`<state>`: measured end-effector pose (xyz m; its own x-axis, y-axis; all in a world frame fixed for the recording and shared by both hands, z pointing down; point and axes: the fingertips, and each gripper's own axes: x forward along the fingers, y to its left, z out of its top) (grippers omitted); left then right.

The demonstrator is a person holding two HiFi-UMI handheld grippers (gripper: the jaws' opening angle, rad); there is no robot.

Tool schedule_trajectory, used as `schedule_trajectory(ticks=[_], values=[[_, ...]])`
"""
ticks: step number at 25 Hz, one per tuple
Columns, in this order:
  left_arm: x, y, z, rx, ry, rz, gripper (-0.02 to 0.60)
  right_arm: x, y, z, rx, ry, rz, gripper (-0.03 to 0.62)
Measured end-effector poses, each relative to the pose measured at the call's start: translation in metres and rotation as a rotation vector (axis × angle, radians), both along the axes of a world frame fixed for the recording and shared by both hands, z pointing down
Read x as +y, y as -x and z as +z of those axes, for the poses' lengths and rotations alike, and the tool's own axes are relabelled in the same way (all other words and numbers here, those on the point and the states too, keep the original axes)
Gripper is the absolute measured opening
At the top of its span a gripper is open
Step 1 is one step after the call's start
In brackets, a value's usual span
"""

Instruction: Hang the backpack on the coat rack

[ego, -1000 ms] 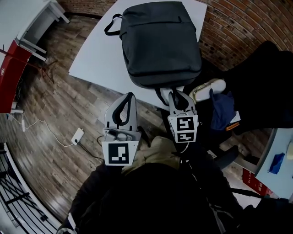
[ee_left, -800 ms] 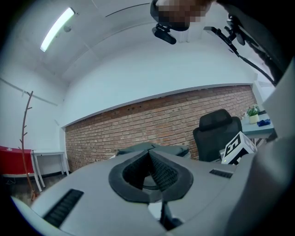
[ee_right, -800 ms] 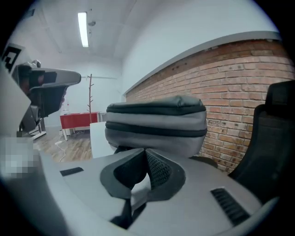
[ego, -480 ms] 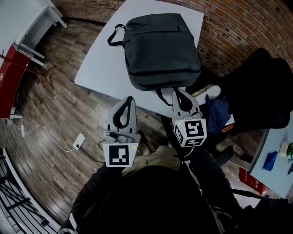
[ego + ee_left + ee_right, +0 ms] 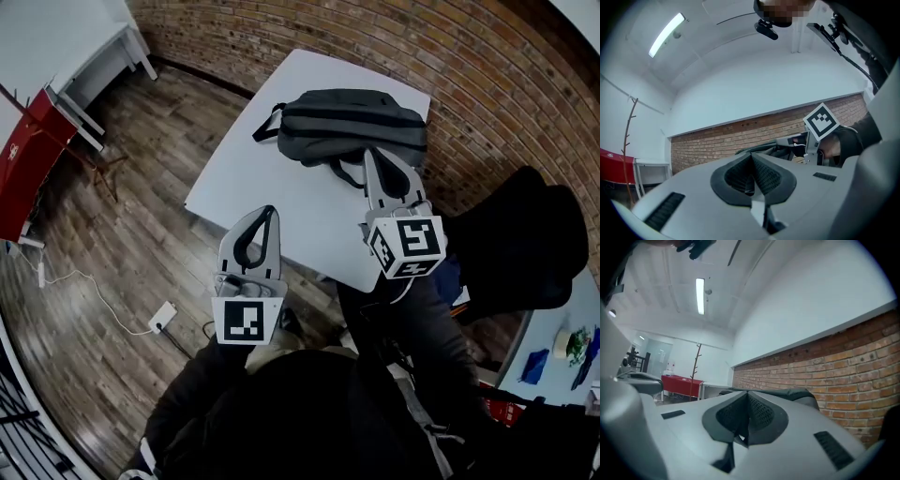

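The dark grey backpack [image 5: 352, 127] lies on the white table [image 5: 272, 202], its near end pulled up off the top. My right gripper [image 5: 373, 161] is shut on the backpack's strap [image 5: 347, 173]. In the right gripper view the backpack [image 5: 792, 393] bulges behind the shut right gripper [image 5: 747, 393]. My left gripper [image 5: 267, 214] hovers shut and empty off the table's near edge. The left gripper [image 5: 751, 155] holds nothing in its own view. A thin bare coat rack [image 5: 697, 364] stands far across the room; in the left gripper view the coat rack [image 5: 629, 136] is at the left.
A red cabinet [image 5: 23, 150] and a white desk [image 5: 66, 42] stand at the far left. A brick wall [image 5: 394, 42] runs behind the table. A black chair [image 5: 525, 244] sits at the right. A power strip [image 5: 161, 317] and cable lie on the wooden floor.
The right gripper's jaws closed on the strap at the table's edge, then rose, pulling the backpack's near end up. The left gripper, still shut, also rose.
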<state>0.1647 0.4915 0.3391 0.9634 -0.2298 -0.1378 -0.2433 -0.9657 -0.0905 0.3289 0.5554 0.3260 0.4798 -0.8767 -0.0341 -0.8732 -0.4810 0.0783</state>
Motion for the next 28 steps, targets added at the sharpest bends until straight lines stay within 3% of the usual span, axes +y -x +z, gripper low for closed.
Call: schedule_trajectory(ticks=[6,11,16,22,28], values=[[-0.036,0.000,-0.005,0.003,0.000,0.015,0.009,-0.046,-0.022,-0.044,0.072,-0.023,0.001,0.006],[-0.055,-0.005,0.000,-0.018,-0.012,0.045,0.009,-0.054,-0.035,-0.065,0.102,-0.049,0.048,0.003],[-0.059,-0.012,0.022,-0.054,0.056,0.047,0.009,-0.039,-0.024,-0.021,0.063,0.021,0.058,0.005],[-0.054,-0.016,0.019,-0.043,0.016,0.059,0.009,-0.023,-0.003,0.027,-0.004,0.028,0.034,0.005],[-0.034,-0.002,0.019,-0.055,0.010,0.110,0.009,0.001,0.028,0.041,-0.018,0.029,0.068,0.005]])
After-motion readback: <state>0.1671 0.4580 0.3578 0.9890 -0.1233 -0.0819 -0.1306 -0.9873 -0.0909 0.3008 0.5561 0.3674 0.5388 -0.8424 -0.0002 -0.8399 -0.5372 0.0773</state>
